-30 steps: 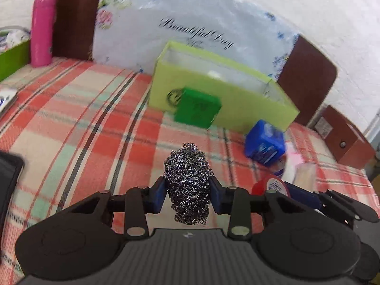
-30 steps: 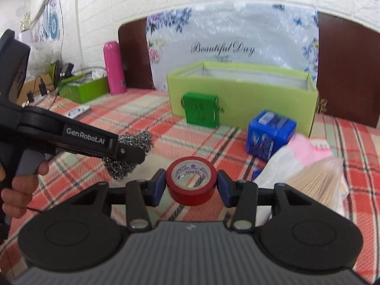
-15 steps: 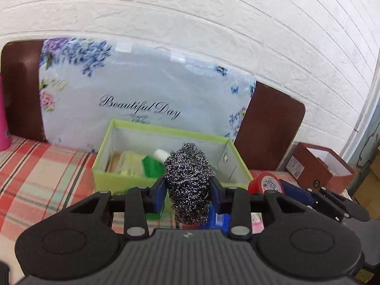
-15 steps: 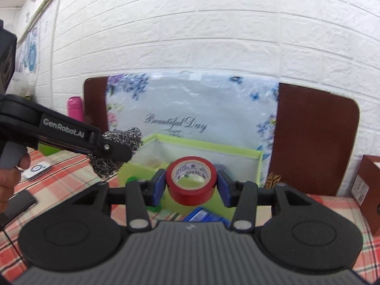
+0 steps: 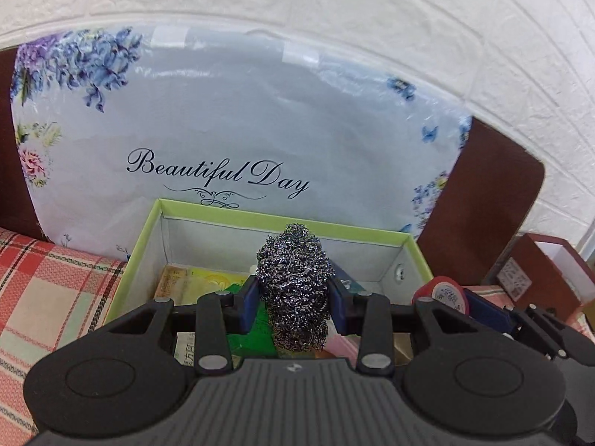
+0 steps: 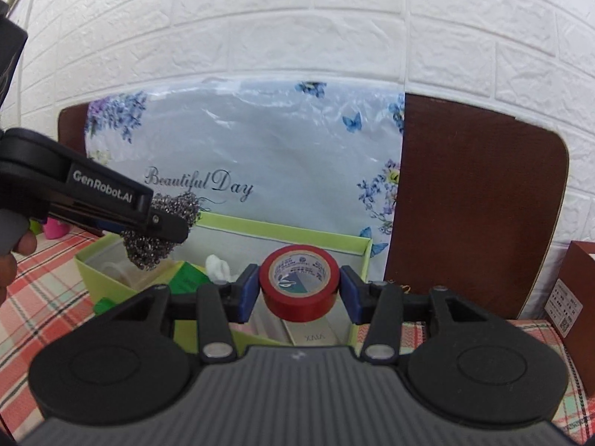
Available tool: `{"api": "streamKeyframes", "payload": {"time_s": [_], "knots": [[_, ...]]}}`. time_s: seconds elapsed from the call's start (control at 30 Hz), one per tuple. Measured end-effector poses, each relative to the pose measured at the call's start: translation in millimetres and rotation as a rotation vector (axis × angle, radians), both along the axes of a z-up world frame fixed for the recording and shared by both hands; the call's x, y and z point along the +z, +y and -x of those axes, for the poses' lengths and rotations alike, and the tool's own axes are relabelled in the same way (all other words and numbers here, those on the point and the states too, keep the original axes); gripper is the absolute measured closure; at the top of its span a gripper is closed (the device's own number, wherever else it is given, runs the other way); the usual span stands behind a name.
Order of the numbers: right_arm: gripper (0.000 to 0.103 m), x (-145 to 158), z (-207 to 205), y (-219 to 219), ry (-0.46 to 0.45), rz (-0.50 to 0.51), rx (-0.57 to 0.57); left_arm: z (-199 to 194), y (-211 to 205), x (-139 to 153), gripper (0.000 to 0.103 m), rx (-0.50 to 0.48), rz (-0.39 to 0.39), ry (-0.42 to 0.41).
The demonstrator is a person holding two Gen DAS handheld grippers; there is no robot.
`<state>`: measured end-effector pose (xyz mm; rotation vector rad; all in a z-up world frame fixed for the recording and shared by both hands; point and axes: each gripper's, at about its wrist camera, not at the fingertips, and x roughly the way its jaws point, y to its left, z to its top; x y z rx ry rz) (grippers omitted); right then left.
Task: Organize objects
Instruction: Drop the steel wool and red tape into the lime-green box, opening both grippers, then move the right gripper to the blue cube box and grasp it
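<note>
Green open-top box (image 5: 145,245) sits on my plaid tablecloth (image 5: 44,297) before the floral panel. Over it, my left gripper (image 5: 293,306) clamps the steel wool scourer (image 5: 293,290); my right gripper (image 6: 299,293) clamps the red tape roll (image 6: 299,286).

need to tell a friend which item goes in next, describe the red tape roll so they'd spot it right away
Find the floral "Beautiful Day" cushion against the white brick wall; the open lime-green box sits before it. Over the box's right end, the right gripper clamps the red tape roll between blue-padded jaws. It is the only glossy red ring, with a white printed core, unlike the grey steel wool on its left.
</note>
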<state>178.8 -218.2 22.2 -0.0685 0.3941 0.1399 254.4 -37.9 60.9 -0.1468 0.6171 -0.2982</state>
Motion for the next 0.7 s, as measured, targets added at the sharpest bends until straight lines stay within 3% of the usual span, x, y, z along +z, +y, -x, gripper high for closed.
{"api": "streamKeyframes", "payload": {"time_s": [0.1,0.13,0.17,0.2,0.27,0.47,0.7], "knots": [[0.057,-7.1,-17.2,2.1,0.004,0.009,-0.001,-12.2,-0.7,-8.3,0.059,0.003,0.002,0.000],[0.057,-10.0,-22.3,2.9,0.003,0.012,0.002,-14.7,-0.4,-11.9,0.048,0.004,0.006,-0.008],[0.051,-13.7,-27.7,3.9,0.005,0.013,0.005,-16.3,0.1,-15.7,0.031,-0.002,0.008,-0.014],[0.044,-17.7,-32.2,4.9,0.012,0.017,0.005,-15.9,0.4,-19.3,0.027,-0.001,0.000,-0.018],[0.030,-25.0,-34.0,6.5,0.018,0.024,-0.008,-11.2,2.0,-24.0,0.026,0.000,-0.013,-0.027],[0.011,-30.2,-17.5,11.1,-0.017,0.042,0.018,9.0,11.5,-23.5,0.024,0.012,0.032,0.012],[0.004,-12.4,17.2,7.8,-0.078,0.047,-0.003,62.7,25.4,-9.7,0.023,0.055,0.026,-0.045]]}}
